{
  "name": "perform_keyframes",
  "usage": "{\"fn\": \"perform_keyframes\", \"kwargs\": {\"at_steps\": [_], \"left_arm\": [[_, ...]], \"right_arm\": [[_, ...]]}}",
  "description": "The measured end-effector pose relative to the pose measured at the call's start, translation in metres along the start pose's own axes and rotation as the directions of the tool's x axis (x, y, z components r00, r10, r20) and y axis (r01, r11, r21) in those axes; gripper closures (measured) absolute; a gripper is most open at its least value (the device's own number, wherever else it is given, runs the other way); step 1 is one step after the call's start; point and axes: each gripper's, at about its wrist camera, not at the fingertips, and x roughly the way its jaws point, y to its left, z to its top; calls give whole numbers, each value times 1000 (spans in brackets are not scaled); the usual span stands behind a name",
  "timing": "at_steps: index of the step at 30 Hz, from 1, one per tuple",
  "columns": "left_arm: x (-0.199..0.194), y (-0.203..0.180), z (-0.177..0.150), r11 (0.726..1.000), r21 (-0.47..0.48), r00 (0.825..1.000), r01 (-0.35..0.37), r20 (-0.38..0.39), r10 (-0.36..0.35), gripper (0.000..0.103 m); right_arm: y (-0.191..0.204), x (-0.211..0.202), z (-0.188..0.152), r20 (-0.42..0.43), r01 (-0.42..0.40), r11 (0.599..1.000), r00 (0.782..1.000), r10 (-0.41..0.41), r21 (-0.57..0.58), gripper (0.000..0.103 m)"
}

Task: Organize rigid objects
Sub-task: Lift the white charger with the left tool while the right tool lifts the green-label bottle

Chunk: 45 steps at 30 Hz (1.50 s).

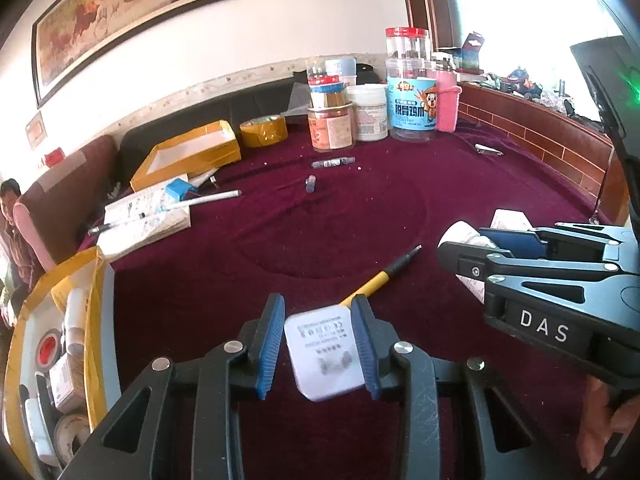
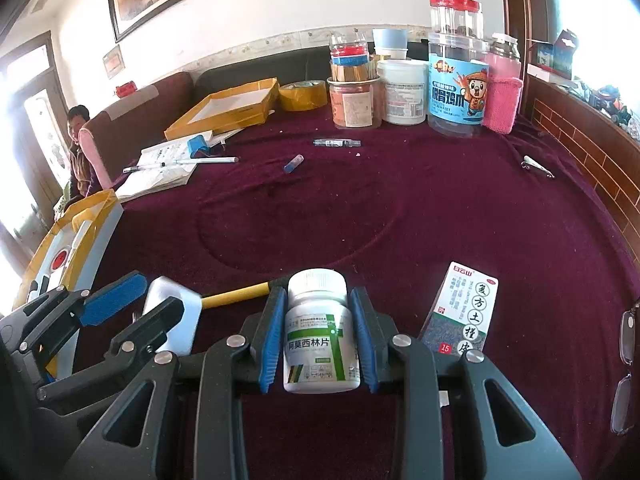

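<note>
- Our left gripper has its blue pads either side of a white charger block; the right pad touches it, the left pad shows a slim gap, so we cannot tell if the grip is firm
- Our right gripper is clamped on a white pill bottle, upright, low over the maroon cloth
- A yellow-handled screwdriver lies just beyond the charger; a medicine box lies beside the bottle
- A yellow-edged tray of small items sits at the left
</note>
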Motion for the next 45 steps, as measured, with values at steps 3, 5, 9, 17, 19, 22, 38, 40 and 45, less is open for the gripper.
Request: {"fn": "perform_keyframes", "kwargs": {"at_steps": [3, 5, 9, 17, 19, 22, 38, 40, 45], "left_arm": [[-1, -1, 0, 1000, 7, 1000, -3, 5, 3, 67], [0, -1, 0, 1000, 7, 1000, -4, 2, 4, 67], [3, 4, 0, 1000, -13, 999, 22, -23, -22, 67], [-2, 33, -12, 977, -141, 976, 161, -126, -179, 40], [-2, 28, -14, 980, -120, 975, 161, -134, -176, 38], [2, 23, -13, 986, -98, 978, 132, -148, -145, 32], [38, 8, -6, 990, -105, 965, 89, -237, -112, 43], [37, 11, -6, 989, -117, 964, 92, -238, -118, 43], [24, 15, -9, 990, -119, 971, 76, -217, -101, 43]], "right_arm": [[0, -1, 0, 4, -2, 1000, 1000, 2, 3, 71], [0, -2, 0, 7, -3, 1000, 1000, 3, 4, 71], [-1, -3, 0, 12, 1, 1000, 1000, -1, 8, 71], [-12, -7, 2, 24, 2, 998, 1000, -3, 55, 71], [-15, -6, 2, 17, -14, 998, 1000, 13, 67, 71], [-15, -9, 3, 22, -30, 997, 999, 28, 76, 71], [-11, -19, 1, 47, -60, 996, 997, 57, 66, 71], [-11, -20, 1, 48, -61, 996, 997, 58, 65, 71], [-9, -21, 0, 54, -69, 996, 996, 66, 58, 71]]}}
